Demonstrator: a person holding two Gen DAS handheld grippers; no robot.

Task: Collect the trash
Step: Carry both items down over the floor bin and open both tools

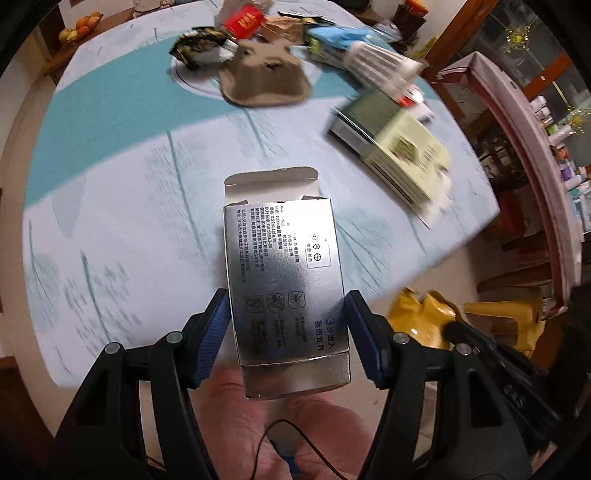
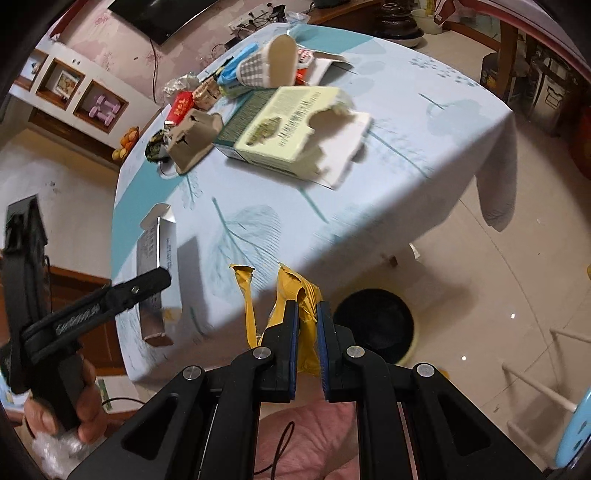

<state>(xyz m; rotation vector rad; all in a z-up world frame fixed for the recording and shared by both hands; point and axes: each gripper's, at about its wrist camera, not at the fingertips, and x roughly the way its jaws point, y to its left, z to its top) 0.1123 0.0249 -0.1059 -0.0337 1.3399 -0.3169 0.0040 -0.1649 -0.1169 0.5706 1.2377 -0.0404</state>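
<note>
A silver cardboard box with its top flap open is held between the blue pads of my left gripper, which press on its two long sides. The right wrist view shows that box lifted just above the table's near edge. My right gripper is shut on a crumpled yellow wrapper, which sticks up between the jaws. It hangs beyond the table edge, beside a round black bin on the floor. In the left wrist view the yellow wrapper shows at the lower right.
The table with its light blue leaf-print cloth carries more litter at the far side: a torn pale green box, a brown pulp tray, a checked slipper, a red packet. A blue stool stands at the right.
</note>
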